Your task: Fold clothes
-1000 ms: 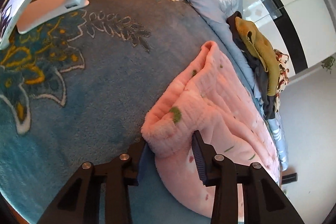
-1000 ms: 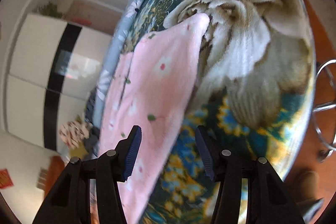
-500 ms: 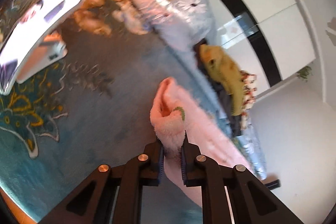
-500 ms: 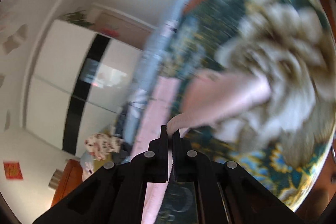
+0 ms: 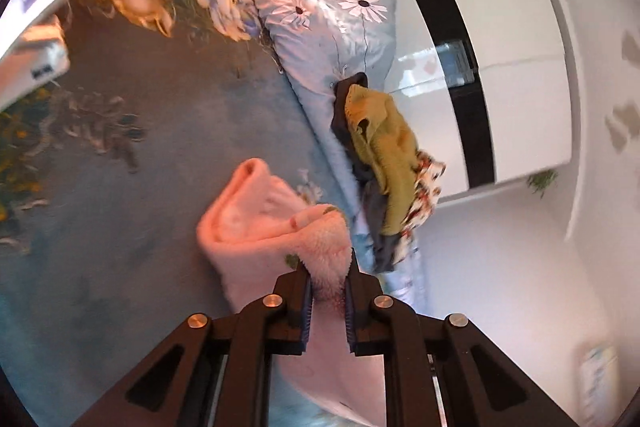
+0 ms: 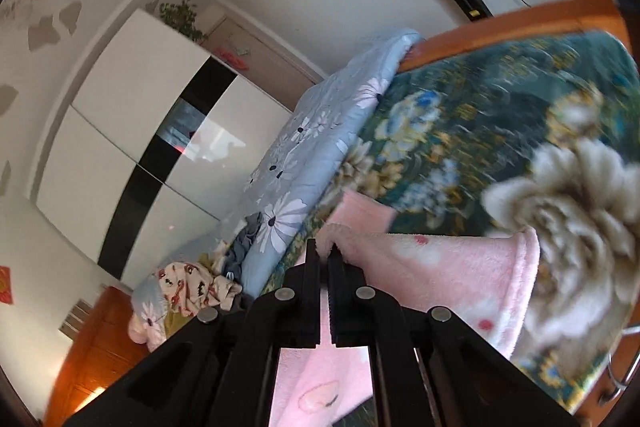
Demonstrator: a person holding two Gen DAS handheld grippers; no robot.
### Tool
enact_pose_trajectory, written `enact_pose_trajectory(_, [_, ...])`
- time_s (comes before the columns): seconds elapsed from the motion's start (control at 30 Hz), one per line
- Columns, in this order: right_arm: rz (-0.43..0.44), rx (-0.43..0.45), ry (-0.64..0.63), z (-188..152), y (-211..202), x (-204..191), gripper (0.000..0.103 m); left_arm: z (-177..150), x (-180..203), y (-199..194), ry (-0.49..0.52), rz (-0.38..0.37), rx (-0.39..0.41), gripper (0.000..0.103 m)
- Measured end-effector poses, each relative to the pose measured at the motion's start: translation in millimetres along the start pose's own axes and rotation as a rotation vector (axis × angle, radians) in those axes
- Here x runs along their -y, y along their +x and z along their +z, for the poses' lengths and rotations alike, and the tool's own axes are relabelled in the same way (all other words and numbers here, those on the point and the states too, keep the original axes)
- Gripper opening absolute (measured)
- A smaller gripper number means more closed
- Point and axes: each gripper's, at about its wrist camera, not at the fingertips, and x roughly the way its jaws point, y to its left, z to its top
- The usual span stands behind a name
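Since a second ago, both grippers have closed on the pink fleece and lifted it off the bed; earlier their jaws stood apart around its edge.

Left wrist view: the left gripper [image 5: 327,281] has its jaws clamped on a thick bunch of the pink fleece garment [image 5: 272,223], which rises in a folded hump just ahead of the fingertips and hangs down between the black arms toward the bottom of the frame. Under it lies the blue-grey floral blanket [image 5: 160,115] covering the bed. Beyond, a light blue daisy-print quilt [image 5: 332,23] runs along the bed's far side, and on it sits a heap of clothes [image 5: 384,155] with a mustard piece on top and dark and patterned pieces under it. A white wardrobe with a black stripe [image 5: 472,75] stands behind.

Right wrist view: the right gripper [image 6: 325,259] has its jaws pressed together on a thin edge of the same pink fleece garment [image 6: 448,275], which stretches rightward, draped over the blanket's big beige flower [image 6: 568,195]. The daisy quilt [image 6: 316,139] and the clothes heap [image 6: 188,287] lie to the left.
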Motion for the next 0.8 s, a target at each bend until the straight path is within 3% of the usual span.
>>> enact_pose_trajectory(0.27, [-0.092,-0.07,-0.11,35.2,127.9,-69.6,0.003,47.9,-3.1,77.7,-0.097,0.05,0.004,0.014])
enact_pose_trajectory(0.5, [-0.201,-0.202,-0.143,20.7,267.6,-88.3,0.003,77.3,-23.6,143.1,-0.133,0.145,0.015,0.014])
enact_pose_trajectory(0.6, [-0.218,-0.246,-0.168,9.2,304.8,-89.2,0.003,84.1,-30.6,159.0,-0.107,0.213,0.037,0.015])
enact_pose_trajectory(0.8, [-0.24,-0.368,-0.241,-20.2,350.5,-76.0,0.005,81.7,-27.4,179.9,0.009,0.292,-0.009,0.021])
